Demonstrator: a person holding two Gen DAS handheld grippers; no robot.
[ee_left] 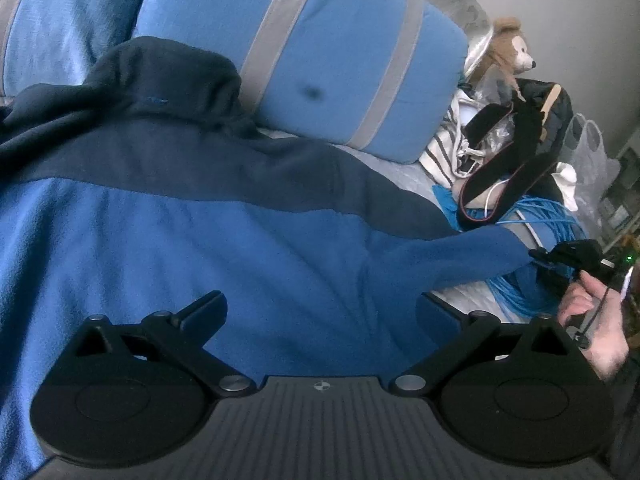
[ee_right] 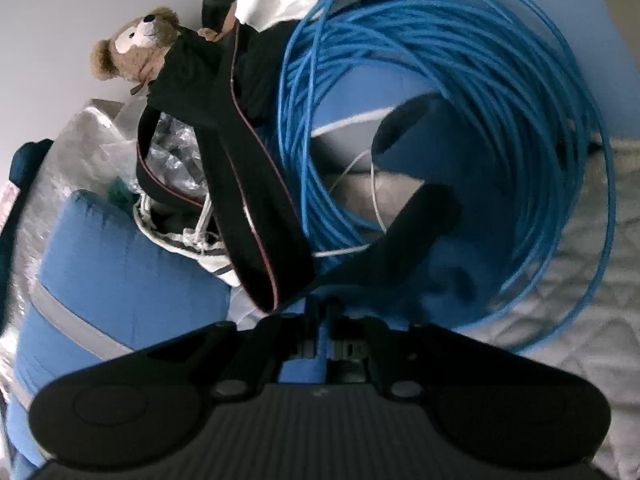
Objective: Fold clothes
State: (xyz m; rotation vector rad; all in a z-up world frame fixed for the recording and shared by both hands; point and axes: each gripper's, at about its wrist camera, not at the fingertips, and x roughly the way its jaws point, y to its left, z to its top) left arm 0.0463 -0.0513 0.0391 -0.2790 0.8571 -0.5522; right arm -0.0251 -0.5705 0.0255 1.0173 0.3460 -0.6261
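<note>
On the bed (ee_left: 400,172), left tongs (ee_left: 320,312) gape over the fleece (ee_left: 200,240); right tongs (ee_right: 320,320) pinch its sleeve (ee_left: 460,256).

1 fleece jacket (ee_left: 200,240), in 2 shades of blue, lies spread on the bed (ee_right: 580,280). 2 blue cushions with grey stripes (ee_left: 320,60) lean behind it. 1 teddy bear (ee_right: 136,52) sits among the clutter, next to 1 coil of blue cable (ee_right: 500,80), 1 black strap with red edging (ee_right: 248,200) and 1 striped white cloth (ee_left: 444,148). 2 sets of tongs show: left tongs (ee_left: 320,308) and right tongs (ee_right: 320,312). 1 hand (ee_left: 592,320) is visible.
</note>
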